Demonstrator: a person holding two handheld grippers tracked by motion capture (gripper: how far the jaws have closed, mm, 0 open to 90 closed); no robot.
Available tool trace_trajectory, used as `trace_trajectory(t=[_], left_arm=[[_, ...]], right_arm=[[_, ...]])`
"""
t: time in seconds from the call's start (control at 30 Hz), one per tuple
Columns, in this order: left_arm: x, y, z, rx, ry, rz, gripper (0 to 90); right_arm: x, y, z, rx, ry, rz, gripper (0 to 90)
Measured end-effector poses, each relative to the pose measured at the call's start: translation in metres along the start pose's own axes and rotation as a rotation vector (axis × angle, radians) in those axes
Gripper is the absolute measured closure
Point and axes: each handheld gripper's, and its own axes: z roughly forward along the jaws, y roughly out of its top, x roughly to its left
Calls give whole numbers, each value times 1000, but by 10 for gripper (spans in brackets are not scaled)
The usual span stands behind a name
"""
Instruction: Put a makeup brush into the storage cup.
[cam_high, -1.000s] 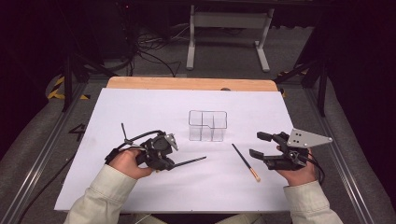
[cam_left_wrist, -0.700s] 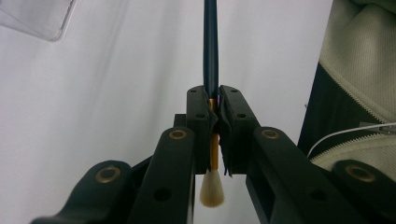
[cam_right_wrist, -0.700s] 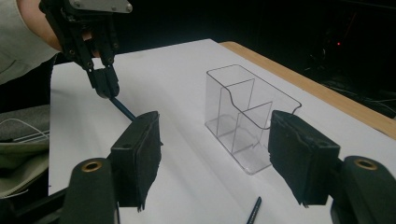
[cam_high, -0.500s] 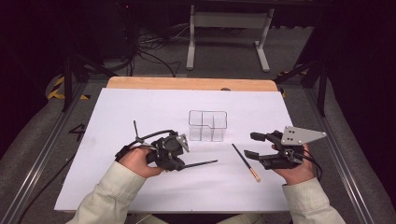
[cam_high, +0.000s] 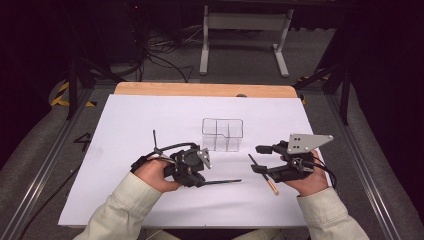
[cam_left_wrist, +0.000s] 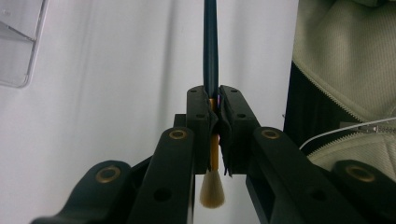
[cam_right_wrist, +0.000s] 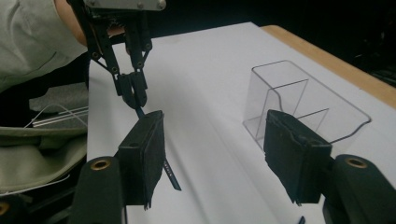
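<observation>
The left tool (cam_high: 200, 167) is clamped on a dark-handled brush (cam_left_wrist: 210, 51) near its bristle end, the long handle pointing right, low over the white worktop (cam_high: 125, 120). Past it stands the clear divided organizer (cam_high: 222, 134). The right tool (cam_high: 259, 160), jaws apart and just closing with nothing between them, hovers over a second brush (cam_high: 265, 175) lying flat. To seat the held brush well, I'd tip the handle upright before lowering into a compartment.

White-covered table (cam_high: 125, 200) carries clear organizer (cam_high: 223, 134) and brush (cam_high: 264, 175).
</observation>
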Motion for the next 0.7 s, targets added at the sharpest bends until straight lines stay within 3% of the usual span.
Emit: trace_trajectory(t=[0.17,0.23,0.4,0.7], left_arm=[[-2,4,2,8,-3,6,832],[-1,4,2,8,-2,9,832],[0,5,2,6,-2,10,832],[0,11,3,23,3,8,832]], right_arm=[[5,4,6,16,26,1,412],[6,5,6,7,-7,-23,373],[6,7,8,20,-24,-16,341],[7,9,21,101,41,-32,437]])
